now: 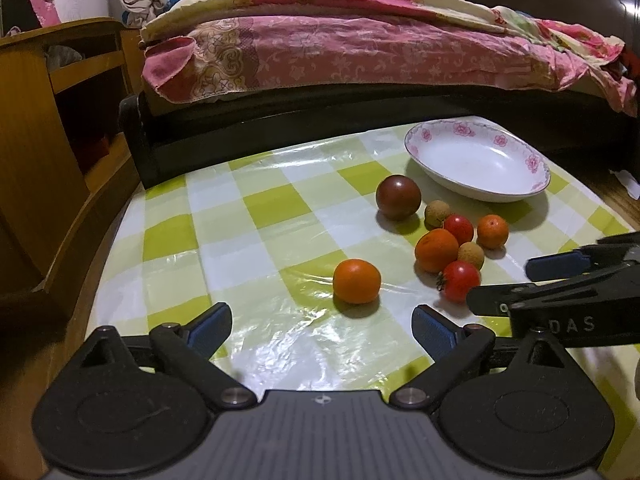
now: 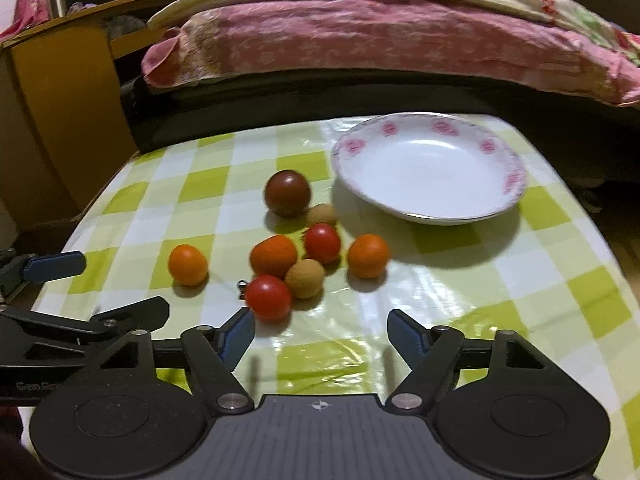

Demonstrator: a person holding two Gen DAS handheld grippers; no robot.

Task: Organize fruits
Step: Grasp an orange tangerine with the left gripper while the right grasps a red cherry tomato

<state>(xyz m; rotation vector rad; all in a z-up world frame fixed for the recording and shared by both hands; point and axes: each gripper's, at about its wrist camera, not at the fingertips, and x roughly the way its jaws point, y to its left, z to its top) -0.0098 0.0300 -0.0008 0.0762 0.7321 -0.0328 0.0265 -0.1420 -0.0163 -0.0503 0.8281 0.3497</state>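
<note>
both grippers spread, nothing held. left gripper (image 1: 322,330) faces the lone orange (image 1: 356,281); right gripper (image 2: 320,336) sits just near of a tomato (image 2: 268,297) in the tight cluster. plate (image 2: 516,184) waits empty at far right. risk: round fruit could squirt from the pads and roll off the slick tablecloth (image 2: 440,312), or one nudge scatters the neighbours.

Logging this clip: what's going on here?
Both grippers are open and empty above the checked tablecloth. The left gripper faces a lone orange; the right gripper sits near a red tomato in the fruit cluster. The floral plate holds nothing yet.
</note>
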